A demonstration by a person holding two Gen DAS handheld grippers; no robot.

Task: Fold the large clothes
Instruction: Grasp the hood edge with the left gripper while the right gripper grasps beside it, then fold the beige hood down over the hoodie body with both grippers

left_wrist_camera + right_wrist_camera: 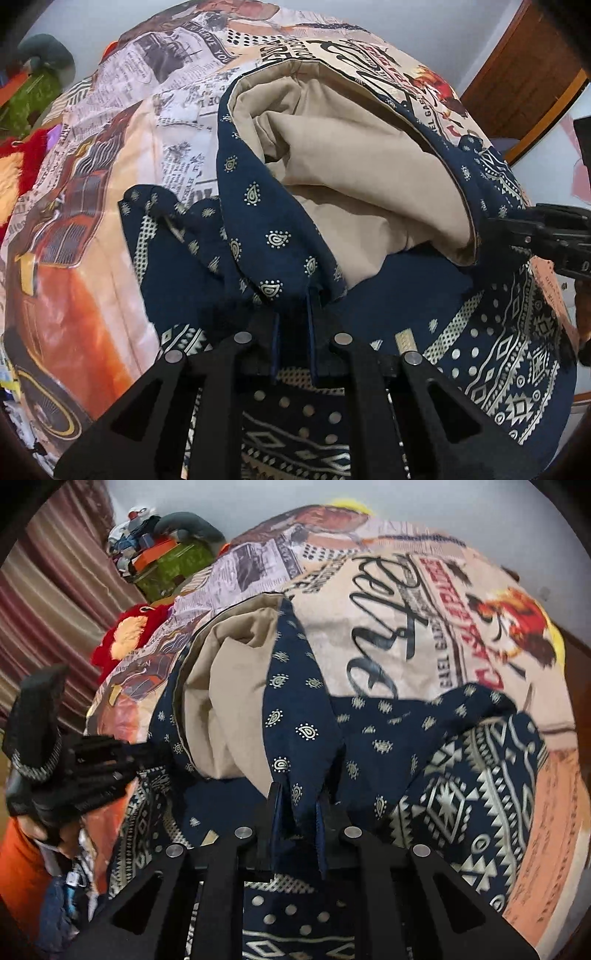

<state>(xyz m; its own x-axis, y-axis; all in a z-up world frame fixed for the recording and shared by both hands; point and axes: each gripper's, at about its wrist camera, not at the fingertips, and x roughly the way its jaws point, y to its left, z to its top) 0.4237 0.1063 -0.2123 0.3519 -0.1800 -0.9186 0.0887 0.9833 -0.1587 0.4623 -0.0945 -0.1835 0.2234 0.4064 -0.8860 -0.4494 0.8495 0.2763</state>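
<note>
- Garment (498,350): navy, paisley and geometric print, beige lining (351,177) showing. Lies on the bed cover (92,221) ahead of and under both tongs, hem edge lifted off it.
- Left tongs (293,306): pinching the navy edge between the fingers, cloth bunched right at the tips. Judgement: held at one end of the hem so the edge stays taut for the fold.
- Right tongs (299,805): pressed onto the same edge further along, fabric peak pinched between the fingers. In the left wrist view they sit far right of the left tongs, at the lining's rim.
- Lining opens between the two grips, so the lifted flap sags there. Judgement: likely to bag unless both ends travel together.
- Around: clutter pile (162,557) far ahead-left of the right tongs, red fuzzy item (125,635) near it, striped curtain (48,590) at left, wooden door (524,74) ahead-right of the left tongs.
- Obstruction: nothing on the cover directly ahead; the pile sits well apart.
</note>
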